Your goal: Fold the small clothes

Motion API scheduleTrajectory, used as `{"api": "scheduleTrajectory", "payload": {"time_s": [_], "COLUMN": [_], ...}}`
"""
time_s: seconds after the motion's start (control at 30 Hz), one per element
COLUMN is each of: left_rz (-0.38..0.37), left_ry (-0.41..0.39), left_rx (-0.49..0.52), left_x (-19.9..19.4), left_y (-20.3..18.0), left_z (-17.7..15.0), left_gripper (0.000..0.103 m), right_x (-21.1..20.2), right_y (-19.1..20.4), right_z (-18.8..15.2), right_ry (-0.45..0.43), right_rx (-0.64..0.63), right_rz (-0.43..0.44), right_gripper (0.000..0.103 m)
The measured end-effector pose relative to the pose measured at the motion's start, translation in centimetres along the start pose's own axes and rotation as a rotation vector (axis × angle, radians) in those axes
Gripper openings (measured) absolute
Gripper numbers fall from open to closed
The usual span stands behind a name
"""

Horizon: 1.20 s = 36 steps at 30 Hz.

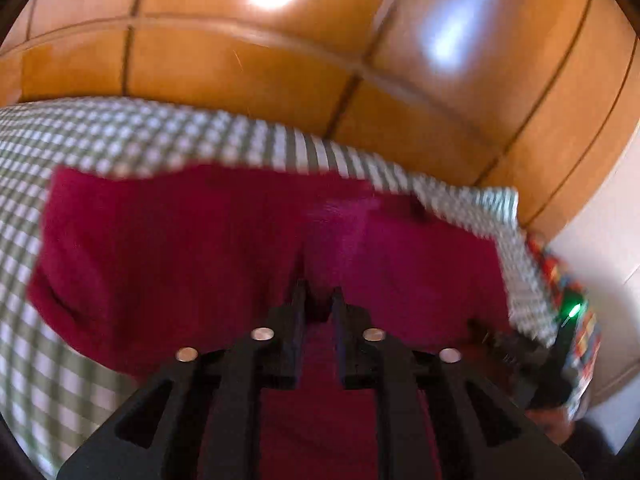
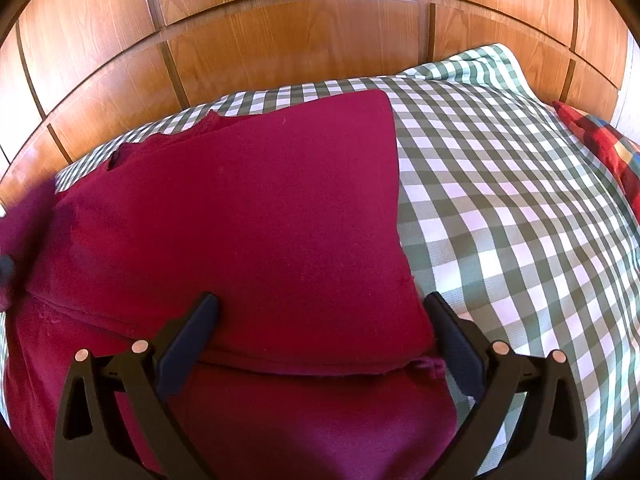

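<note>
A dark red garment lies partly folded on a green and white checked cloth. In the right wrist view my right gripper is open, its fingers either side of the garment's near right corner, where a folded layer edge runs across. In the left wrist view, which is motion-blurred, my left gripper is shut on a fold of the red garment and holds it raised. The other gripper shows at the right edge of the left wrist view.
Wooden panelled wall stands right behind the checked surface. A red patterned cushion lies at the far right edge. A pale wall is at the right in the left wrist view.
</note>
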<state>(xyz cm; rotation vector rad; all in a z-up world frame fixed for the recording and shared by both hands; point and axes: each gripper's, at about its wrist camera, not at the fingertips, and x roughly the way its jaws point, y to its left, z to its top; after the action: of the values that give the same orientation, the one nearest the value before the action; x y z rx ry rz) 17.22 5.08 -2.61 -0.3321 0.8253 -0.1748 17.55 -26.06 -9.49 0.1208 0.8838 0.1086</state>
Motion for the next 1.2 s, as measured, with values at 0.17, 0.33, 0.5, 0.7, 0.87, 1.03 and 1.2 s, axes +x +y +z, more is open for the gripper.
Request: {"api": "scheduleTrajectory", "payload": {"time_s": [0.17,0.33,0.5,0.7,0.87,1.03,1.2], "left_rz": [0.089,0.187,0.126,0.149,0.148,0.146,0.127], "left_ry": [-0.074,-0.103,-0.03,-0.029,-0.03,-0.027,-0.03], "left_rx": [0.051,0.058,-0.109,-0.062,-0.058,-0.046,-0.046], "left_x": [-1.4,-2.6,-0.7,-0.3,-0.1,0.1,0.1], "left_y": [0.0,1.6,6.3,5.8,5.5,5.3,5.4], "left_z": [-2.9,-4.6,-5.1,-5.2,-5.3,-5.3,-5.3], "left_gripper": [0.057,0.057,0.057,0.064,0.065,0.068,0.072], "right_x": [0.1,0.0,-1.2,-5.0,-2.6,-1.4,-2.5], "right_y": [-0.1,-0.2,0.9,6.9,11.6,14.8,11.0], "right_z": [0.0,0.0,0.7,2.2,3.3,3.1,2.3], "right_ry": [0.0,-0.002,-0.004,-0.022,0.114,0.11,0.026], "right_rx": [0.009,0.008,-0.011,-0.074,-0.006,-0.155,-0.114], "right_rz": [0.01,0.011,-0.039,0.24,0.479,0.252,0.145], "right_gripper": [0.101,0.101,0.092,0.083,0.074,0.076,0.075]}}
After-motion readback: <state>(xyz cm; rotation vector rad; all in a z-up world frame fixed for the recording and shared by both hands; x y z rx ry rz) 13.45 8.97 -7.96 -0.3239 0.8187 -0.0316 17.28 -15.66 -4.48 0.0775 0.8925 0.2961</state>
